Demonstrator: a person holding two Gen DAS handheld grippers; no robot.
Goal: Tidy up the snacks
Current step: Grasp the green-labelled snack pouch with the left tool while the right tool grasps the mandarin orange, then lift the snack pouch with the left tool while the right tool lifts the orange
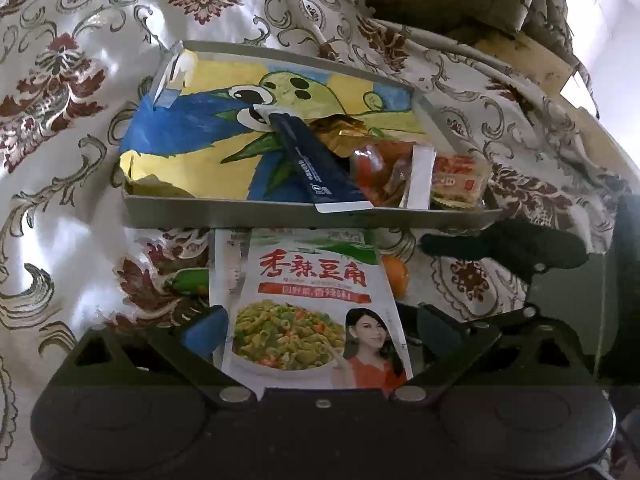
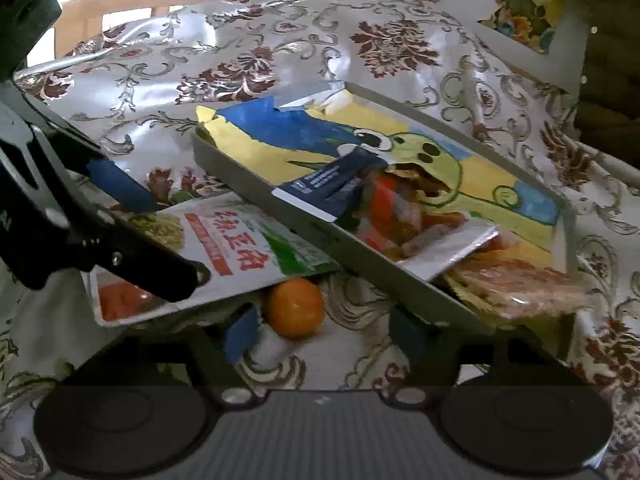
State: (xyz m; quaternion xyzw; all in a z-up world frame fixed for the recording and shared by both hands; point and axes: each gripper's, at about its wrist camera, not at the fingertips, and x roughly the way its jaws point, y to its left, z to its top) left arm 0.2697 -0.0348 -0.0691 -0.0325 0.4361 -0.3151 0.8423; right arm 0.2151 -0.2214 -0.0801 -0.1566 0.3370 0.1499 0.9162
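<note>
While the tray [image 1: 256, 204] sits on the cloth-covered surface [image 1: 60, 208], the left hand-held gripper [image 1: 314, 320] grips a large white packet [image 1: 312, 280] printed with red characters and a bowl of green food. The packet lies flat between the two jaws, and the blue pads [image 1: 200, 332] press against its long edges. Its far end reaches the near wall of the tray and sits lower than the rim. From the right wrist view the packet is off the cloth, with an orange [image 2: 294, 308] below its edge.

The right hand-held gripper [image 2: 324, 332] is open. The orange sits on the cloth between its jaws, closer to the left pad, and neither pad presses on it. The right jaw is just beside the tray wall.

The tray is lined with a painted sheet [image 1: 192, 136] showing a green cartoon creature on yellow and blue. Snacks are piled at one end of it. A dark blue sachet [image 1: 316, 164] leans over the near wall. Beside it lie a gold wrapper [image 1: 344, 132], a clear bag [image 1: 380, 176] of red pieces with a silver edge, and a cracker pack [image 1: 456, 184] at the corner, jutting past the rim.

A green wrapper [image 1: 192, 280] lies on the cloth, partly hidden by the packet. The cloth is white with brown floral and grey scroll patterns.
</note>
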